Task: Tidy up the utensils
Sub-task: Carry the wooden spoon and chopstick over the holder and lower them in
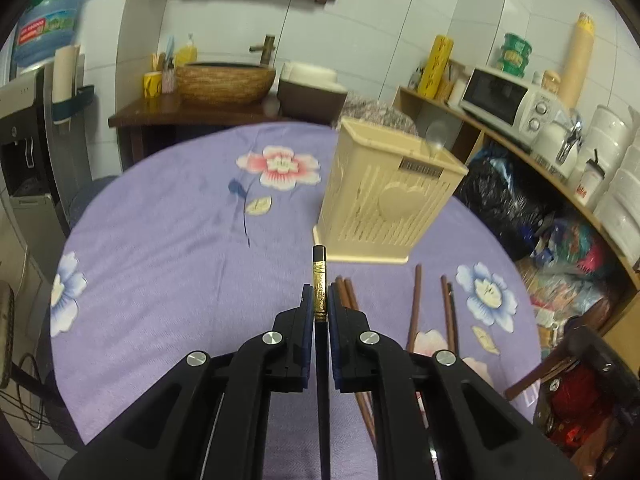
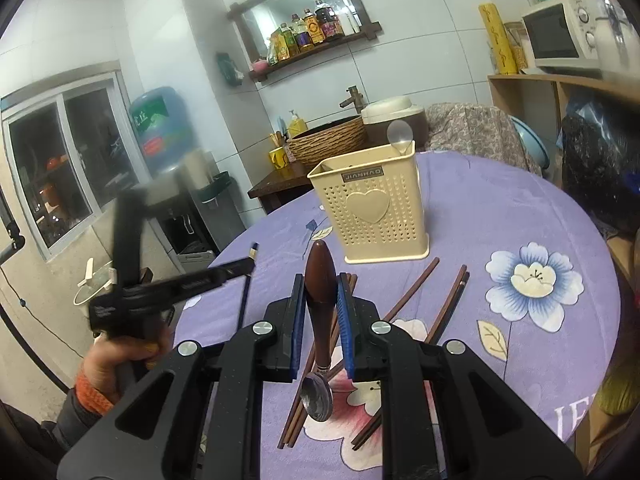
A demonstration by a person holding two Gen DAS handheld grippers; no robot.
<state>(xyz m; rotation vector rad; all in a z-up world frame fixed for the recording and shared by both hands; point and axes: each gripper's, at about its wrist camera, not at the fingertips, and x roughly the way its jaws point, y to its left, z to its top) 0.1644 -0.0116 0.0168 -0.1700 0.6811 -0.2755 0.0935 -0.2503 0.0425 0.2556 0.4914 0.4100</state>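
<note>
The left gripper (image 1: 320, 300) is closed on a black chopstick (image 1: 319, 276) with a gold band, its tip near the cream utensil holder (image 1: 384, 200) on the counter (image 1: 160, 240). The right gripper (image 2: 320, 292) clamps a wooden-handled spoon (image 2: 320, 276), bowl toward the camera. Brown chopsticks (image 2: 412, 296) lie below; a pale, blurry spoon (image 2: 400, 134) seems to stand in the holder.

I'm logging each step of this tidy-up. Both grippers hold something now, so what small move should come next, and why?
Probably lift the left gripper toward the open top of the cream utensil holder. It is shut on a black chopstick whose gold-banded end points at the holder's base, too low to drop in. The right gripper can follow with the wooden-handled spoon.
</note>
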